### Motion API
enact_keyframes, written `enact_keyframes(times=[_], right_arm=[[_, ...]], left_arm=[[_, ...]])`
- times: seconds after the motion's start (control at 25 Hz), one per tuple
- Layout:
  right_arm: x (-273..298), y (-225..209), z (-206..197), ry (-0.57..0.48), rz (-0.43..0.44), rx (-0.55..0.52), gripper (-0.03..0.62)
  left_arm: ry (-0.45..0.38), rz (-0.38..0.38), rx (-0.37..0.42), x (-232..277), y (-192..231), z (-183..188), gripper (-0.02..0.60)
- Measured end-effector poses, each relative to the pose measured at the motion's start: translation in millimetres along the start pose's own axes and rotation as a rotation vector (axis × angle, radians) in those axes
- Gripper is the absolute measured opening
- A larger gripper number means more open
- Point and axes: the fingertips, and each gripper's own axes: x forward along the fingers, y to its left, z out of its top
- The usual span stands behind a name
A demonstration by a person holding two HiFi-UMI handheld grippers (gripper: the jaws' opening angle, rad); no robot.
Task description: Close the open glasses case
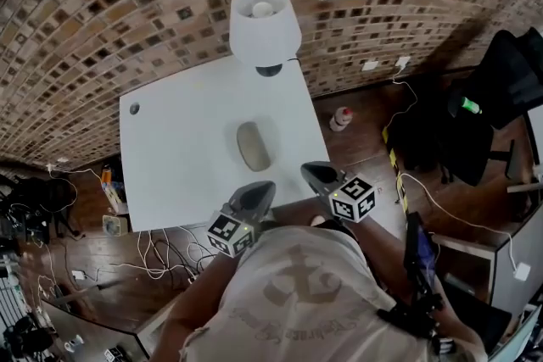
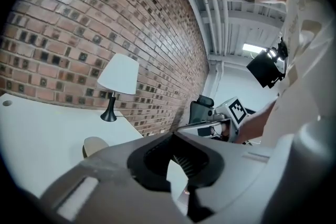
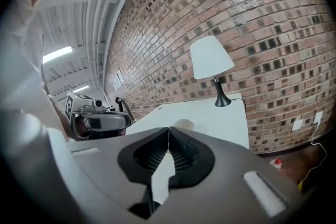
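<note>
A beige oval glasses case (image 1: pixel 253 146) lies in the middle of the white table (image 1: pixel 187 140), its lid down. Both grippers hover at the table's near edge, apart from the case. My left gripper (image 1: pixel 259 192) is shut with nothing between its jaws, and the case (image 2: pixel 94 145) shows just beyond and left of its tips (image 2: pixel 175 134). To the right of it, my right gripper (image 1: pixel 316 174) is also shut and empty. The case (image 3: pixel 183 124) peeks over the right gripper's tips (image 3: pixel 168 128).
A white-shaded lamp (image 1: pixel 265 21) stands at the table's far edge against the brick wall. A cable hole (image 1: pixel 134 108) sits near the far left corner. On the floor are a bottle (image 1: pixel 341 118), a black chair (image 1: pixel 501 89) and loose cables (image 1: pixel 157 254).
</note>
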Motion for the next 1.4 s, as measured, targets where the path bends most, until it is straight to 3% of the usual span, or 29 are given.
enact_keyframes(times=[0.56,0.96,1.4], right_arm=[[-68,29,-43,0.013,0.131,0.028,0.009],[-95,45,-58,0.015,0.198,0.014,0.009],[-108,49,-63,0.011,0.229,0.011,0.009]], left_arm=[[0.012,0.13,-0.056,-6,-61,-33,0.006],[-0.024,0.212,-0.084,-15,-95,-52,0.006],[-0.031,0.239,-0.075,-16,-113,-58,0.006]])
